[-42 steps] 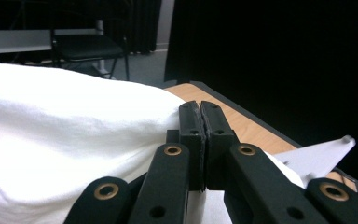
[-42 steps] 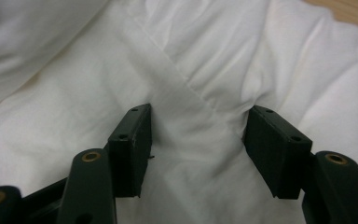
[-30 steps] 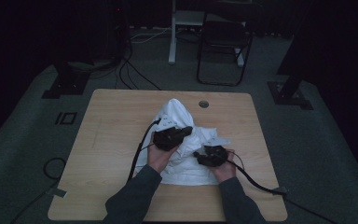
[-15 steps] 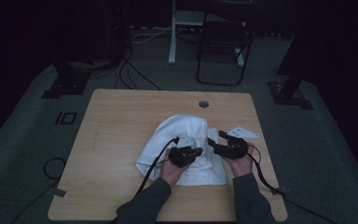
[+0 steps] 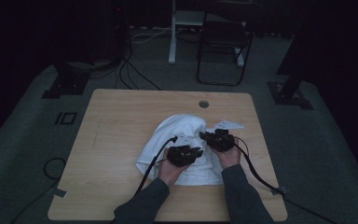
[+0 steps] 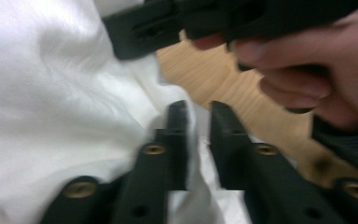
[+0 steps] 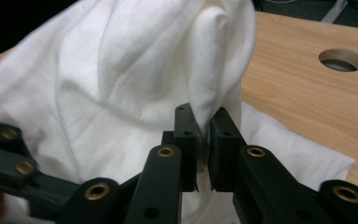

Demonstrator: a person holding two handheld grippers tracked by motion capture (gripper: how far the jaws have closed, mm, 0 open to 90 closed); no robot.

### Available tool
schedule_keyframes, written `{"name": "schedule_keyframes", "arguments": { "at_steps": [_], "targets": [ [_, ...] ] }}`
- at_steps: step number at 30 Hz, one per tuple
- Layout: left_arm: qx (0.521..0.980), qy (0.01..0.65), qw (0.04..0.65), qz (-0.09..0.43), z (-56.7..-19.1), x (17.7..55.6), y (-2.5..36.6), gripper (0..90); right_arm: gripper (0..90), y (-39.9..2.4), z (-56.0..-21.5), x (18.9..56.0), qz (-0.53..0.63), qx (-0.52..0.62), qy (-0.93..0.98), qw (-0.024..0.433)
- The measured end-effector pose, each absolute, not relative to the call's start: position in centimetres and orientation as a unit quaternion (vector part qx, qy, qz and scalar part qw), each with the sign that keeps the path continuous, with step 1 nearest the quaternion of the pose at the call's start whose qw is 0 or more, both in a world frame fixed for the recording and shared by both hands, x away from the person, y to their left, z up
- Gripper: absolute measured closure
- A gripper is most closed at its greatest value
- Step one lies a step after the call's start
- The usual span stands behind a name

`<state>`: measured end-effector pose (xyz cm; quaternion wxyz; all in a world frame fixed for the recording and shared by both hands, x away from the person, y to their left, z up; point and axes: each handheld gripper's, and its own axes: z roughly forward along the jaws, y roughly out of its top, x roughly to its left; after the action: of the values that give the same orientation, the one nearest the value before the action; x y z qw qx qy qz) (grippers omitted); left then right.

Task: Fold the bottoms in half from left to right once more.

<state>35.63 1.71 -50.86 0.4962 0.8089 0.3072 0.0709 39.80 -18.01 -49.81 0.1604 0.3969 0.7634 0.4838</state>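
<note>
Pinching white cloth (image 7: pixel 121 84), right tool (image 7: pixel 204 122) clamped on a fold, left tool (image 6: pixel 198 122) clamped on its edge

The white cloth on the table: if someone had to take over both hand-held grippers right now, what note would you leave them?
Right gripper: shut on a pinched-up fold of the white cloth, jaws clamped with fabric between them.
Left gripper: jaws close together with a thin edge of the cloth between them; it looks gripped, though the view is blurred.
The cloth lies crumpled, right of centre on the wooden table, near the person's edge; both grippers sit side by side at its near right part.
Done: both grips taken.
Left: the cloth is not yet flat or folded; probably spread it out next.
</note>
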Motion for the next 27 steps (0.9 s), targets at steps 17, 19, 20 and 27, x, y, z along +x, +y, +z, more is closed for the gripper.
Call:
{"name": "schedule_keyframes", "arguments": {
  "at_steps": [17,19,20,27],
  "targets": [
    [0.733,0.41,0.516,0.171,-45.8,39.4,13.9,58.8,84.1,-17.9,-50.7,40.8,0.46,0.41,0.77,0.168],
    [0.738,0.415,0.514,0.142,-47.3,40.0,14.3,58.8,84.0,-18.0,-50.9,40.9,0.461,0.412,0.769,0.165],
    [0.738,0.415,0.514,0.142,-47.3,40.0,14.3,58.8,84.0,-18.1,-50.9,40.9,0.46,0.414,0.768,0.163],
    [0.761,0.396,0.504,0.103,-50.4,39.4,12.0,58.0,74.8,-18.5,-51.6,41.1,0.452,0.428,0.767,0.159]
  ]
}}
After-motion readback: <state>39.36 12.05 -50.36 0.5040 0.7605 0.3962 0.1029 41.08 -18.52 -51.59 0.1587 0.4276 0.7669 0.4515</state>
